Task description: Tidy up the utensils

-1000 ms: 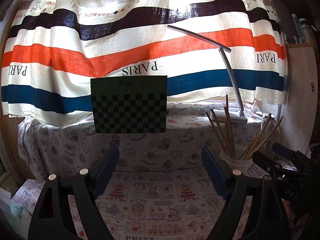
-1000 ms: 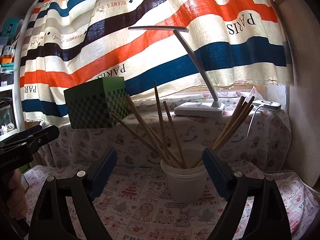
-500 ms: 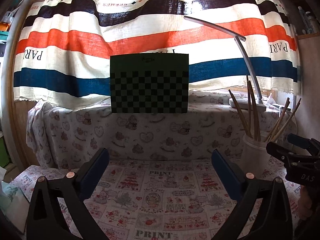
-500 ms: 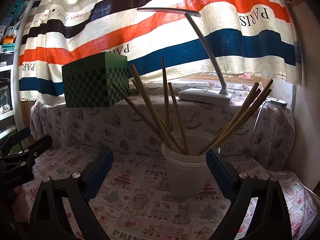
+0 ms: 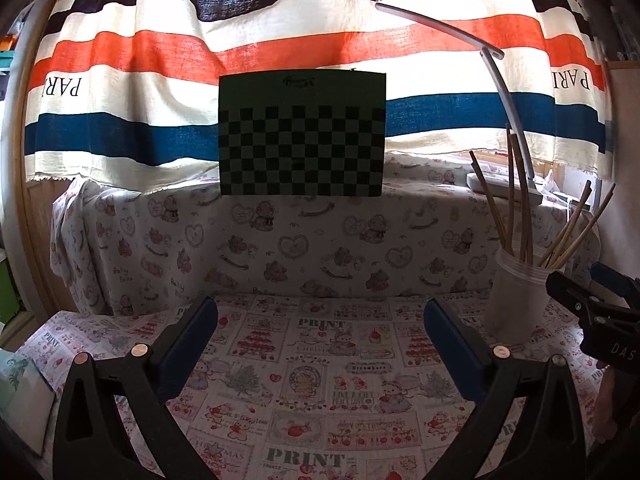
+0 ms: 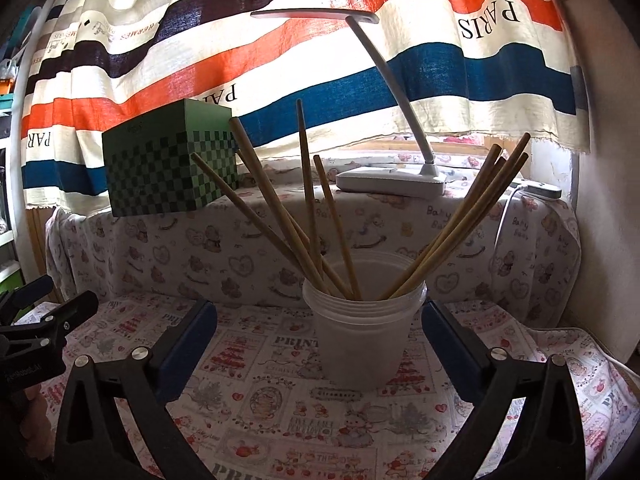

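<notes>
**Chopsticks standing in a tub, both grippers empty**

Chopsticks [image 6: 308,200], long and bamboo-coloured, fan out of a translucent white plastic tub [image 6: 362,344] that we see standing on the printed cartoon tablecloth [image 6: 280,400], near its back edge and towards its right side. Our right gripper [image 6: 320,344] faces the tub, jaws opening wide with nothing gripped. Our left gripper [image 5: 320,340] has its jaws spread fully over bare cloth, holding nothing. A green checkered box [image 5: 302,136] and white desk lamp [image 6: 390,178] sit on the raised ledge behind.

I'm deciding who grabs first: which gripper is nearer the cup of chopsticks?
Right. The right gripper faces the cup of chopsticks head-on, its jaws opening either side, not touching. The left gripper is off to the cup's left, over bare cloth.
</notes>
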Demonstrator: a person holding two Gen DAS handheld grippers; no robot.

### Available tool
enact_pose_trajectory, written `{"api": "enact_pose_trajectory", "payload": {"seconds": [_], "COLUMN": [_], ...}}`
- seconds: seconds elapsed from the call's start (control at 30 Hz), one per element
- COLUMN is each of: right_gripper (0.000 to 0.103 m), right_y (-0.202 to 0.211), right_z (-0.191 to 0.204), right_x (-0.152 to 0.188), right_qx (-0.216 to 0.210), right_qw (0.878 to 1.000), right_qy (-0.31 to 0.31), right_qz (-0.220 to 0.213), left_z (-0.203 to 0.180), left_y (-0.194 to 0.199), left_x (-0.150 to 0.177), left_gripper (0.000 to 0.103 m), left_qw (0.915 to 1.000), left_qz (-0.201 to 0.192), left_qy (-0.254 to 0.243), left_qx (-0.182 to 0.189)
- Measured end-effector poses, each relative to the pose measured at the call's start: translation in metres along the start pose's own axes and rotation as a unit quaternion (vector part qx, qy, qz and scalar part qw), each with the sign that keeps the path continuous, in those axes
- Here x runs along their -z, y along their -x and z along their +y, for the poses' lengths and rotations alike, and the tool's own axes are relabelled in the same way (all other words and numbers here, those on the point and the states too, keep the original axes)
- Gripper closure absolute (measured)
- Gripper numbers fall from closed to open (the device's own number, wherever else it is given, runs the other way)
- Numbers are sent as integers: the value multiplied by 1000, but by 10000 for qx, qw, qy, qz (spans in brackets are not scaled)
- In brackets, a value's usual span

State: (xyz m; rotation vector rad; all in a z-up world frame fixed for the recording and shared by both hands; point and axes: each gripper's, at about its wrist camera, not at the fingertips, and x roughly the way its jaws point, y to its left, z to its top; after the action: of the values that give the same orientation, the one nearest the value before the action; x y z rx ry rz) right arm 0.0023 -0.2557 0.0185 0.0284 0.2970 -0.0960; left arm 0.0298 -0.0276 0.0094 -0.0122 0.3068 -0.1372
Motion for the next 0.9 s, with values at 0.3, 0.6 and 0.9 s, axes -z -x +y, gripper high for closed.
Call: {"api": "enact_pose_trajectory", "payload": {"seconds": [0.3, 0.6, 0.9], "right_gripper": [0, 0, 0], "right_y": [0, 0, 6], "right_z": [10, 14, 17], "right_x": [1, 2, 3], "right_qx": [77, 272, 218], "right_qw": [9997, 9992, 9994], "right_qy": [216, 255, 269], "right_qz": [61, 123, 42], "left_z": [-4, -3, -2], "left_y": [0, 2, 1], "left_x": [0, 0, 0], "left_gripper": [1, 0, 0], "left_qw": [9999, 9999, 9998], "left_qz": [-19, -54, -27], "left_qy": [-125, -118, -92], "left_qx": [-96, -110, -155]}}
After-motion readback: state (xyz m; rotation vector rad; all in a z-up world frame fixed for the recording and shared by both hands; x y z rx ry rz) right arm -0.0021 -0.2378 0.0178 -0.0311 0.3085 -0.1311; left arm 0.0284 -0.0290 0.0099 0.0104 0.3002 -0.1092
